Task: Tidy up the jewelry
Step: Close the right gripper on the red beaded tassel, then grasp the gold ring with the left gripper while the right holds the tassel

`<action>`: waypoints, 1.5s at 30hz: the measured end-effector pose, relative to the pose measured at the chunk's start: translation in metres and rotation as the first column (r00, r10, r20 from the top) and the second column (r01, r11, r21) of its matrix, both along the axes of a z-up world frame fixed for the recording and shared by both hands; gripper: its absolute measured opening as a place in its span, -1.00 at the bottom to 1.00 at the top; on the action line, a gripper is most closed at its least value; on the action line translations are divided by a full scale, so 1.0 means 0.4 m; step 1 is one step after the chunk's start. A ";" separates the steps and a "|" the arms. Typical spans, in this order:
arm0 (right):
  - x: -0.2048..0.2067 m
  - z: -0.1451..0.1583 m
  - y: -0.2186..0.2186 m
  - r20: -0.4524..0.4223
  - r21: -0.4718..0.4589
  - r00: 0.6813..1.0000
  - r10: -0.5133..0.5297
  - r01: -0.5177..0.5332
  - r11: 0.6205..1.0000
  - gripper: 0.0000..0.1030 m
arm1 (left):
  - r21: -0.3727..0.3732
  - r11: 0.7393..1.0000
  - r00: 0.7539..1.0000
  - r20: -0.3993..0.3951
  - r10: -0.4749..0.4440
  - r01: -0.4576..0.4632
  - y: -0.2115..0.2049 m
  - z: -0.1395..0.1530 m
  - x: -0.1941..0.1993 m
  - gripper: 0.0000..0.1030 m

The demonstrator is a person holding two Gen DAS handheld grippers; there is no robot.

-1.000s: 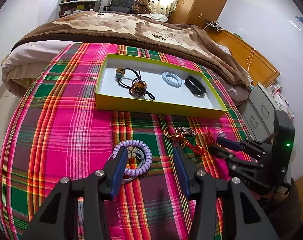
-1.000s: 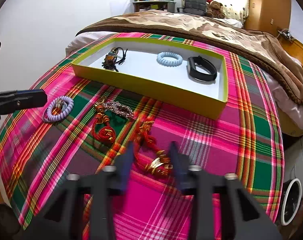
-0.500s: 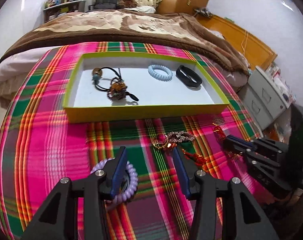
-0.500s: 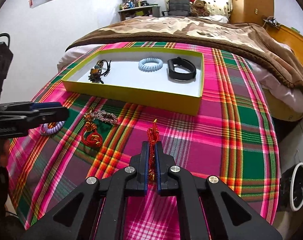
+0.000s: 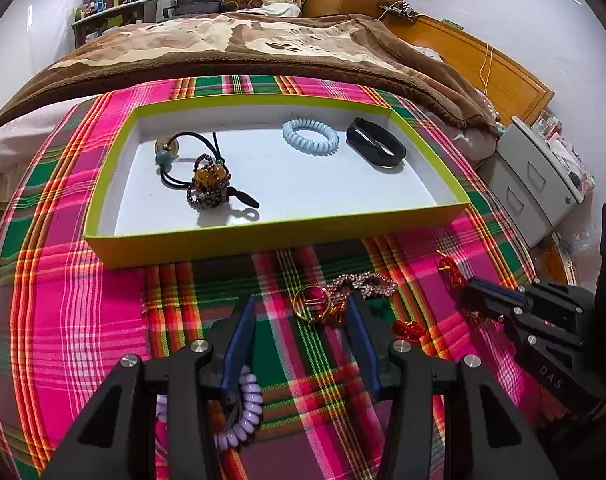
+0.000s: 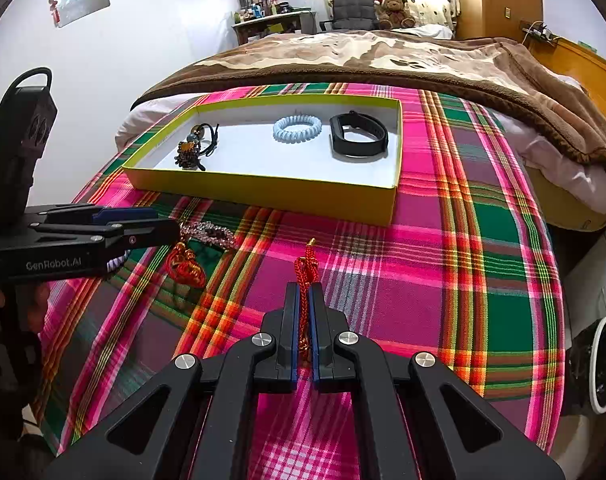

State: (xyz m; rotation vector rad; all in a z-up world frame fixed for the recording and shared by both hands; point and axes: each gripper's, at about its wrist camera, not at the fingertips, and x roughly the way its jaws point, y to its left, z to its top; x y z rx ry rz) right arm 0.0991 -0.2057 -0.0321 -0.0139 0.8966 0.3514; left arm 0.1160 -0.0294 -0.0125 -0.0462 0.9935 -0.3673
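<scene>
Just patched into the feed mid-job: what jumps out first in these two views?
The loud pink, green and red plaid cloth covering the bed, with a yellow-green tray on it holding a light blue coil hair tie, a black wristband and a beaded charm on black cord. In front, the right gripper is clamped on a red knotted cord, while the left gripper hangs open over a gold ring charm.

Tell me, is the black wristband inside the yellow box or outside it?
Inside. The black wristband lies on the white floor of the yellow box, beside the blue coil hair tie.
</scene>
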 end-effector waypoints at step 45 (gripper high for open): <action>0.001 0.000 -0.006 -0.004 0.017 1.000 -0.012 0.012 1.000 -0.92 | 0.101 0.995 1.000 0.022 0.011 -0.014 -0.028 -0.015 0.019 -0.28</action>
